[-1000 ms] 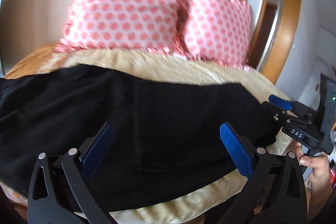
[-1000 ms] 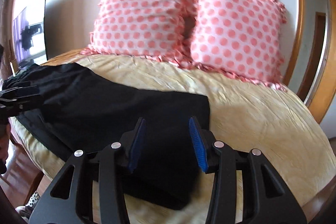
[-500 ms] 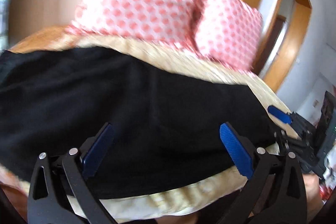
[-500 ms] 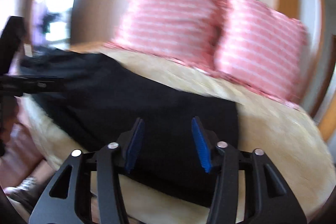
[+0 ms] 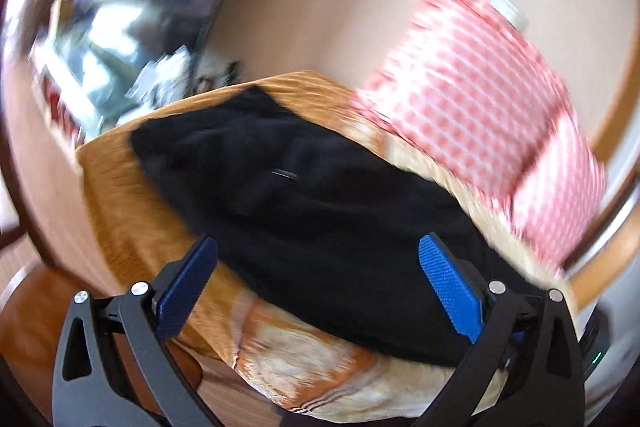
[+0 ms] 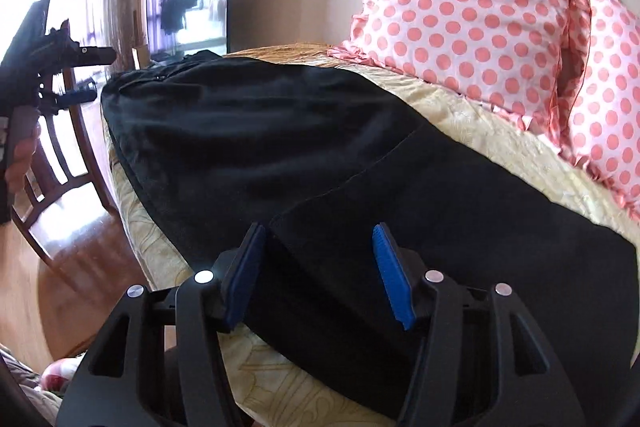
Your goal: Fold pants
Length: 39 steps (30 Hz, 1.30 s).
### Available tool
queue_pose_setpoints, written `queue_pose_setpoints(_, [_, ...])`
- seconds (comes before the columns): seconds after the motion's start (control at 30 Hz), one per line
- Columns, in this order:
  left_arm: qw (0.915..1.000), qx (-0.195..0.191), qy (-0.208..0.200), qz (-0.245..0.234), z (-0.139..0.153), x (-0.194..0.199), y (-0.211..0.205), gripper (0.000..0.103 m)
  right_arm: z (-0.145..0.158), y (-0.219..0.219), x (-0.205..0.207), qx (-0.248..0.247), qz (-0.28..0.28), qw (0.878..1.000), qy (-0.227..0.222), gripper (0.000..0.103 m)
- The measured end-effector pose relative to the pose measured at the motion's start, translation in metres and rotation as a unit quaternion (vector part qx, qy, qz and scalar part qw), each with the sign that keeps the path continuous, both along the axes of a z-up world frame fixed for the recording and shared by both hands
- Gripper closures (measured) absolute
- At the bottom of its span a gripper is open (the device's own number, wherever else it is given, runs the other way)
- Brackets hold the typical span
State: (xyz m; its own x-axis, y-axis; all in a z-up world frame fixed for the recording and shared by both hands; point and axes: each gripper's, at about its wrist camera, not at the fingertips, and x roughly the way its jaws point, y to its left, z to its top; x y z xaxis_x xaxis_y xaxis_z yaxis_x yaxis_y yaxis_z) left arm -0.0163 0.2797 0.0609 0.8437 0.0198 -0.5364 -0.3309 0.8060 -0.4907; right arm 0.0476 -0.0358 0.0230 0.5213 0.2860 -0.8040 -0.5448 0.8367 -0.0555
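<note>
Black pants (image 6: 320,147) lie lengthwise on a yellow bedspread (image 6: 500,123), with a folded layer whose edge runs across the middle. My right gripper (image 6: 318,267) hovers low over the near edge of that folded layer. Its jaws are opening and the blue pads (image 6: 244,275) press on nothing. My left gripper (image 5: 318,267) stands wide open above the pants (image 5: 300,195) near their left end, in a blurred and tilted view. In the right wrist view the left gripper (image 6: 98,75) shows at the far left beyond the pants' end, held by a hand (image 6: 20,163).
Two pink dotted pillows (image 6: 472,7) lean against the wall at the head of the bed. A dark screen (image 6: 188,11) and a wooden chair (image 6: 60,155) stand past the bed's left end. Wood floor (image 6: 80,279) lies below the bed's near edge.
The left gripper has swung left toward the pants' far end and rolled, so its view tilts. The right gripper has sunk closer to the folded pants, its jaws wider.
</note>
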Motion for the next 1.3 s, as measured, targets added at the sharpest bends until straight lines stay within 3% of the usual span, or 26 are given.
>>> queue_pose_setpoints(0.1, [0.9974, -0.068, 0.0, 0.022, -0.005, 0.0, 0.045, 0.003, -0.001, -0.008, 0.003, 0.022, -0.012, 1.0, 0.008, 0.039])
queue_pose_setpoints(0.27, [0.9884, -0.151, 0.001, 0.019, -0.011, 0.012, 0.08, 0.004, 0.0, -0.016, -0.001, 0.031, -0.025, 0.999, 0.007, 0.027])
queue_pose_setpoints(0.47, [0.9809, -0.189, 0.035, 0.034, -0.025, 0.027, 0.096, 0.004, 0.003, -0.018, -0.004, 0.034, -0.026, 0.999, 0.003, 0.026])
queue_pose_setpoints(0.83, [0.9633, -0.266, 0.005, 0.033, -0.036, 0.031, 0.106, 0.005, 0.003, -0.019, -0.005, 0.041, -0.03, 0.999, -0.006, 0.022])
queue_pose_setpoints(0.97, [0.9416, -0.337, -0.011, 0.003, -0.051, 0.036, 0.1, 0.023, 0.003, -0.019, -0.005, 0.042, -0.031, 0.999, -0.006, 0.021])
queue_pose_setpoints(1.03, [0.9484, -0.317, -0.009, 0.015, -0.048, 0.038, 0.096, 0.026, 0.003, -0.018, -0.005, 0.042, -0.031, 0.999, -0.007, 0.021])
queue_pose_setpoints(1.13, [0.9521, -0.304, -0.006, 0.029, -0.047, 0.042, 0.093, 0.031, 0.004, -0.018, -0.007, 0.042, -0.031, 0.999, -0.009, 0.021])
queue_pose_setpoints(1.2, [0.9554, -0.292, 0.001, 0.044, -0.047, 0.045, 0.093, 0.044, 0.004, -0.019, -0.009, 0.042, -0.032, 0.999, -0.011, 0.021])
queue_pose_setpoints(1.27, [0.9621, -0.265, 0.015, 0.064, -0.045, 0.046, 0.09, 0.07, 0.004, -0.021, -0.01, 0.043, -0.034, 0.998, -0.012, 0.021])
queue_pose_setpoints(1.3, [0.9676, -0.241, 0.024, 0.073, -0.043, 0.047, 0.087, 0.078, 0.005, -0.021, -0.01, 0.044, -0.035, 0.998, -0.013, 0.021])
